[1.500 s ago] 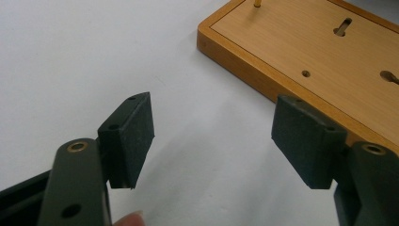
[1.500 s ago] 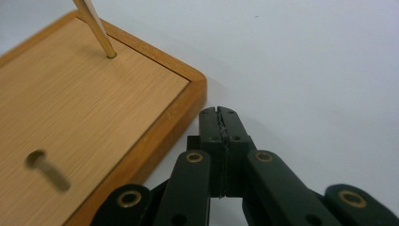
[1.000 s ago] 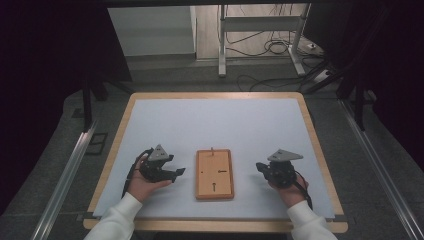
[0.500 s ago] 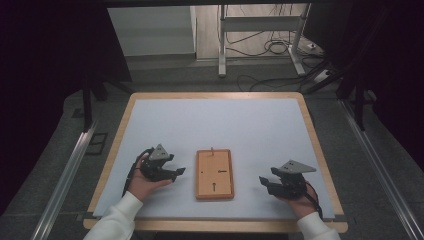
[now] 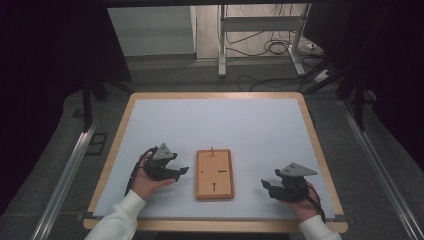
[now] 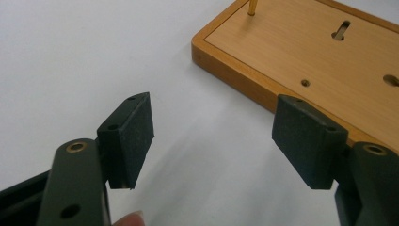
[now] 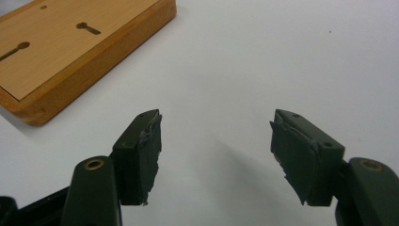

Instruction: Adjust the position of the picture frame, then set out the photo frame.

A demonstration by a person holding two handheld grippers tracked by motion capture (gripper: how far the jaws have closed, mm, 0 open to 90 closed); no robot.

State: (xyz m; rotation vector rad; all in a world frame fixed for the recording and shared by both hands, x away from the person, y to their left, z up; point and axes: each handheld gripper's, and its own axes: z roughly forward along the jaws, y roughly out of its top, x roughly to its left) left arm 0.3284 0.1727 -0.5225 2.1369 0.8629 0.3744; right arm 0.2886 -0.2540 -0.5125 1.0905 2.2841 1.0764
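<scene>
nearest the person, the right gripper point(image 5: 265, 186) rests on the white table point(image 5: 250, 125) with jaws spread apart, grasping nothing. slightly farther in, the left gripper point(image 5: 183, 170) is likewise released and empty. between them lies the wooden board point(image 5: 214, 174), flat on the table: just beside the left gripper's tips, a little apart from the right one. the board carries keyhole slots and a thin brass pin point(image 6: 252, 6) upright at its far end. no writing or label is legible anywhere.
</scene>
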